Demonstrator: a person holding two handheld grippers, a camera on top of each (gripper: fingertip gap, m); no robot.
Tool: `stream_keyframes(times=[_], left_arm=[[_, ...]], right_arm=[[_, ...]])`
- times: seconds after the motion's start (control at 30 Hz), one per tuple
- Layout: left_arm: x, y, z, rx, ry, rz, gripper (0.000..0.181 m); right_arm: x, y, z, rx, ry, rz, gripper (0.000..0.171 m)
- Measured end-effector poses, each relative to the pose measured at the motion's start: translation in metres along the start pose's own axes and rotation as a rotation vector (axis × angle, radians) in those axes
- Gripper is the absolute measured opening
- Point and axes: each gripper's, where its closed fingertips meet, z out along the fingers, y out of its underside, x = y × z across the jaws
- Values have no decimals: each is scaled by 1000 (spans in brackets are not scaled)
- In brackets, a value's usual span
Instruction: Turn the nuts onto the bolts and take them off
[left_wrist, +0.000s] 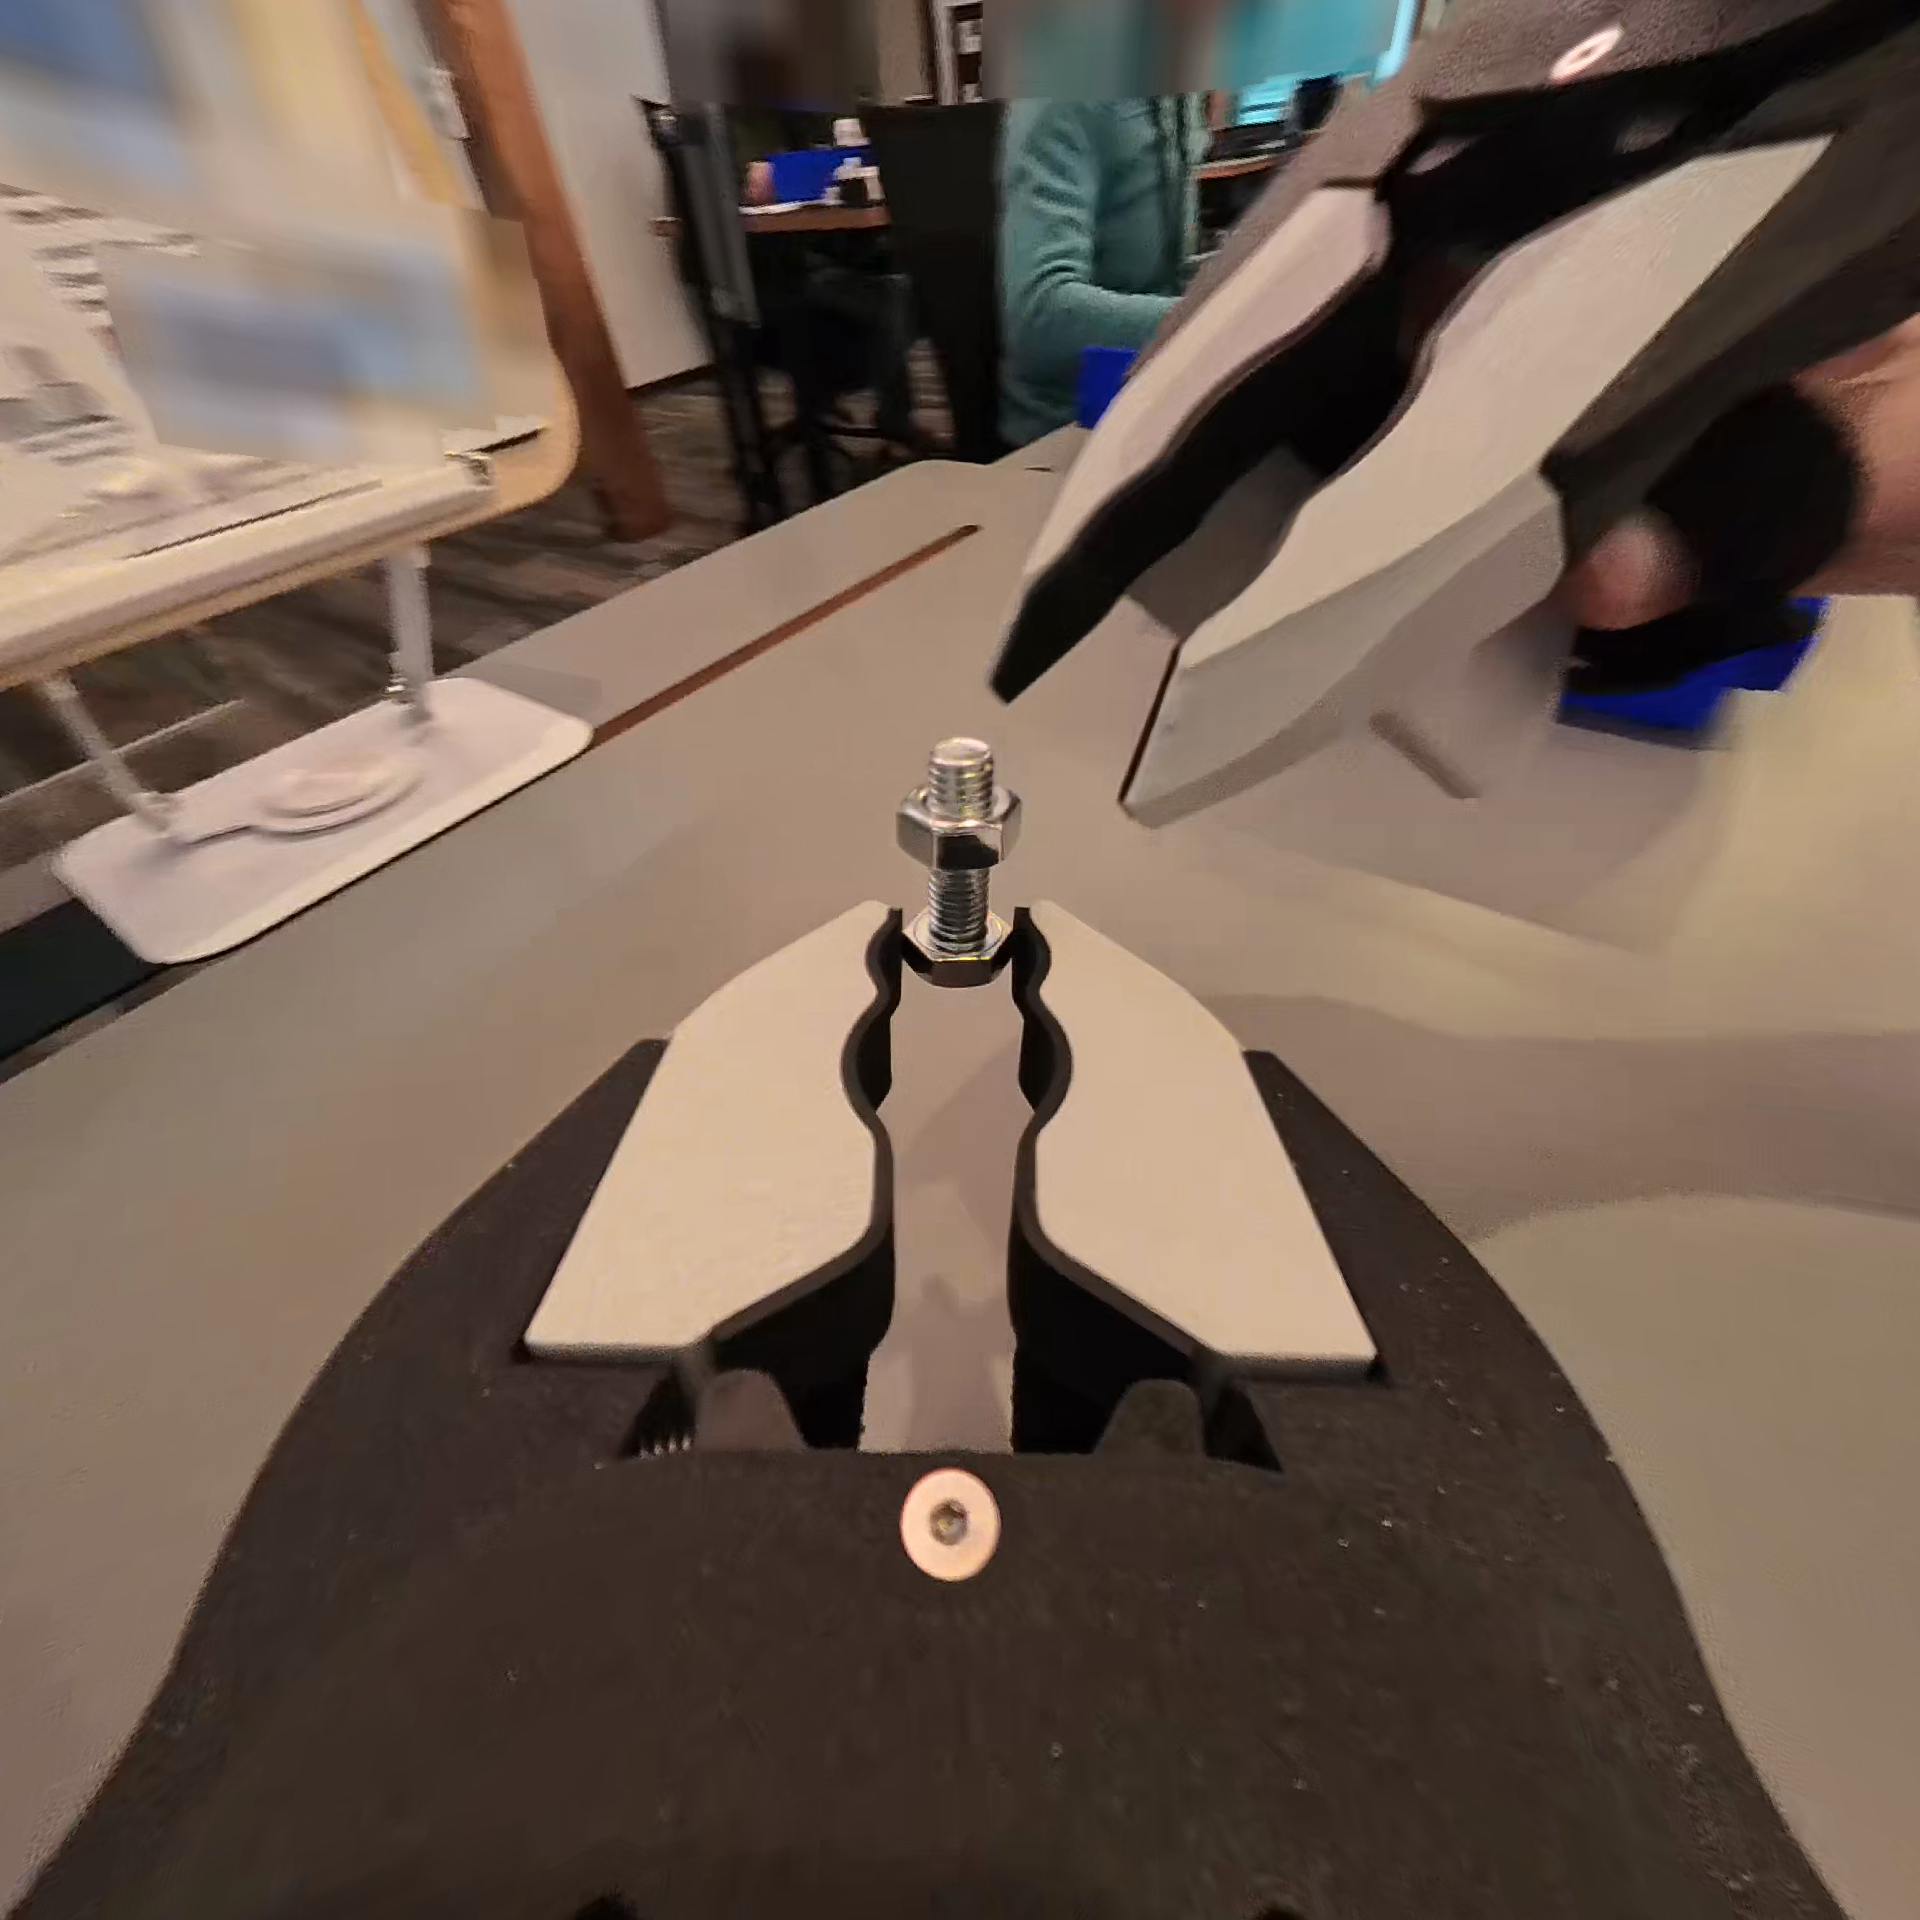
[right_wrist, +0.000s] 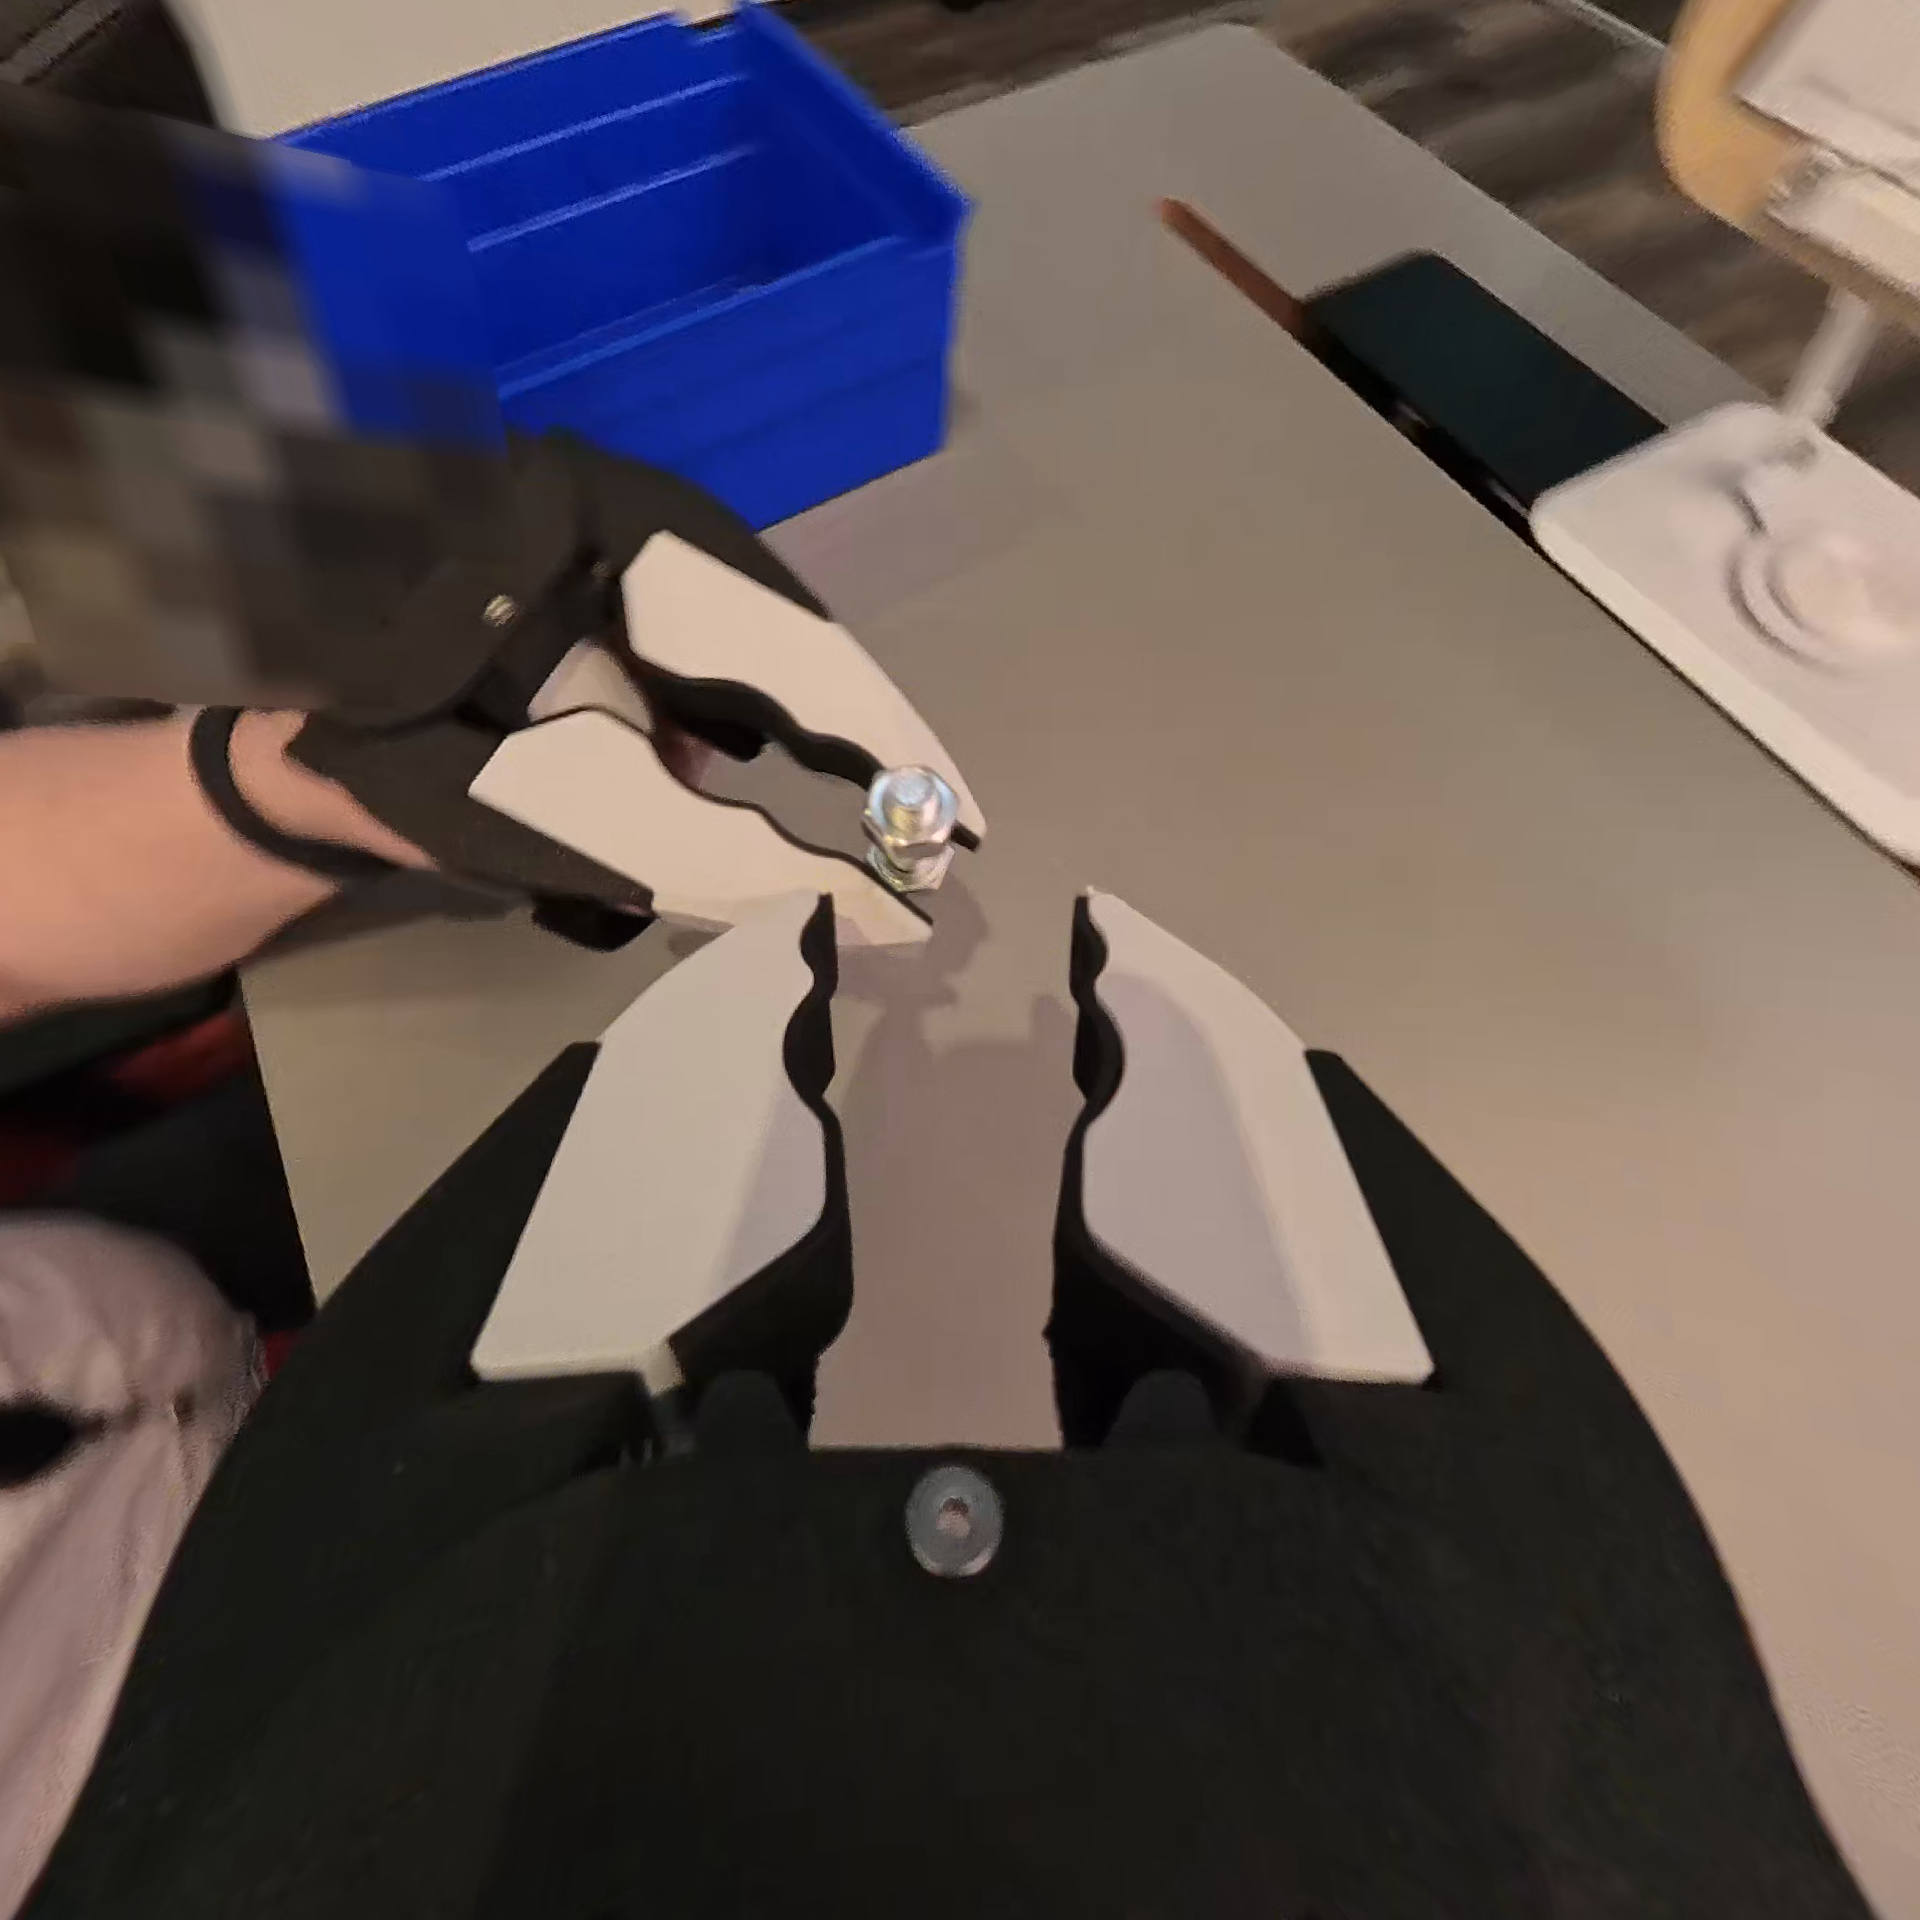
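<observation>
Step in hand: I hold the bolt (left_wrist: 954, 831) upright by its hex head, pinched between the tips of my left gripper (left_wrist: 956, 951), just above the table (left_wrist: 312, 1195). The nut (left_wrist: 958, 826) sits partway down the thread, with a few turns of thread bare above it.
Left gripper: pressed onto the bolt head, threads pointing up.
Right gripper (right_wrist: 951, 914): spread wide and empty, hanging above and beside the bolt, touching nothing.
Next move, as I judge it: bring the right gripper down over the nut, square to its flats, pinch lightly, then twist while the left keeps the head from turning.
Risk: a skewed pinch could slip off the flats.
Table: plain grey, matte, with a thin brown slot (left_wrist: 800, 623).
Room: a blue bin (right_wrist: 675, 260) behind, a white stand base (left_wrist: 312, 800) at the table edge, and a seated person beyond.
</observation>
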Motion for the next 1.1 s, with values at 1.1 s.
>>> stream_keyframes(times=[1.1], left_arm=[[55,-4,-9,11,353,43,20]], right_arm=[[-43,14,-10,15,-452,-459,17]])
